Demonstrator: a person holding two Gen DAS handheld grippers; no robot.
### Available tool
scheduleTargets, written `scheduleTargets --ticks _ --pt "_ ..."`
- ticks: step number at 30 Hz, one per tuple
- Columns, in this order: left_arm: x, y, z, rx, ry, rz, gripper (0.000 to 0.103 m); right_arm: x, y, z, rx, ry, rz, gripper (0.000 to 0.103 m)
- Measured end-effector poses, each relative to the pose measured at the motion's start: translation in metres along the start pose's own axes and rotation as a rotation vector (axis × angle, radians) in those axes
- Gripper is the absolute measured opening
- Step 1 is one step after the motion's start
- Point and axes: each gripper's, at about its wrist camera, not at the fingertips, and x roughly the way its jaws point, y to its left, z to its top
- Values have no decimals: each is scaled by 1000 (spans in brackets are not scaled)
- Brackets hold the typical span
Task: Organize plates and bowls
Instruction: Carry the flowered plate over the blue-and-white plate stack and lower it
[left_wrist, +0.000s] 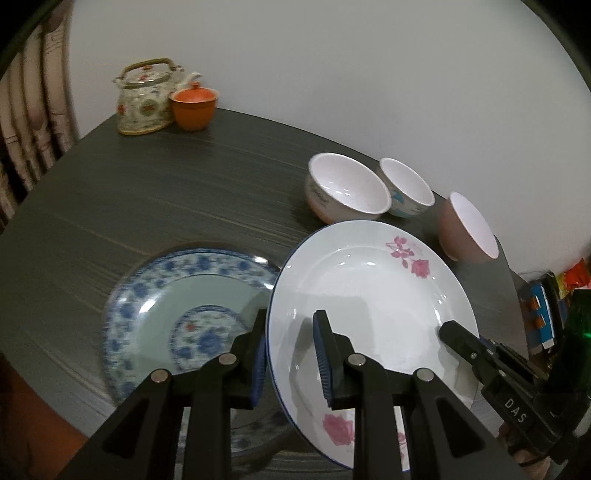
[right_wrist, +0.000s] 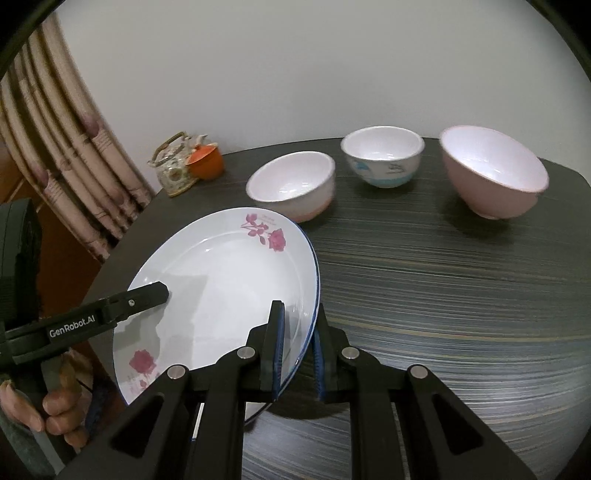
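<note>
A white plate (left_wrist: 369, 295) with pink roses and a thin blue rim hangs tilted above the dark striped table (right_wrist: 443, 295), clamped by its edges between two grippers: the left gripper (left_wrist: 290, 354) pinches its left rim, the right gripper (right_wrist: 297, 350) its right. Beside it lies a blue-patterned plate (left_wrist: 177, 317), blurred and partly covered. Three bowls (right_wrist: 295, 188) stand behind, near the wall. The rose plate's near edge is hidden behind the gripper frames.

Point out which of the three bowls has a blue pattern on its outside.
The middle bowl, the smallest; it shows blue markings on its white wall. The left bowl is white fading to pink, and the right bowl is plain pink.
</note>
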Motion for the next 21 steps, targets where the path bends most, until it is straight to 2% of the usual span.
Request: scheduleTargets --ticks 11,21 --pt "-20 58 4 -76 -18 72 23 30 56 7 -40 40 81 14" --pt "-10 98 -2 -146 23 105 23 62 87 3 -70 101 104 14"
